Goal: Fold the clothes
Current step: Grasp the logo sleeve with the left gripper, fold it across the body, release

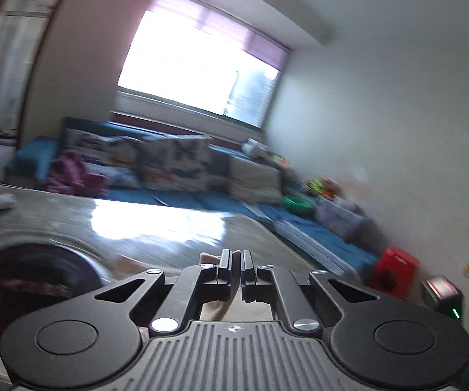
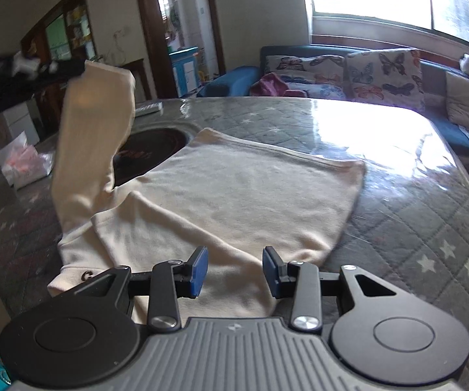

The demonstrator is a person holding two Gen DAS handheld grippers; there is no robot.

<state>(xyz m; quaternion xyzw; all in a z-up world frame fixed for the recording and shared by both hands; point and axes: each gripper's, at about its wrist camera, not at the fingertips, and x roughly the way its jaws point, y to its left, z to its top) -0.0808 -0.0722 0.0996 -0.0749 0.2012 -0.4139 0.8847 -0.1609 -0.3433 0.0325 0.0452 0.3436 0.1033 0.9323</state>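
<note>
Left hand-held gripper [image 1: 236, 268] pinches cream cloth [image 1: 216, 306] above the table [image 1: 156, 228].

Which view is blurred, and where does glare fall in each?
Left wrist view: the sofa and room smear with motion blur; window glare whitens the table. Right wrist view: mostly sharp, only the lifted sleeve blurs; glare washes the table's far right.

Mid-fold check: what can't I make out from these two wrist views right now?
- Left wrist view: motion blur; the left gripper is closed on a cream sliver, its hold hidden by the fingers.
- Right wrist view: the raised sleeve top is blurred; what lifts it is unclear.
- Right gripper body hides the cream garment near edge.
</note>
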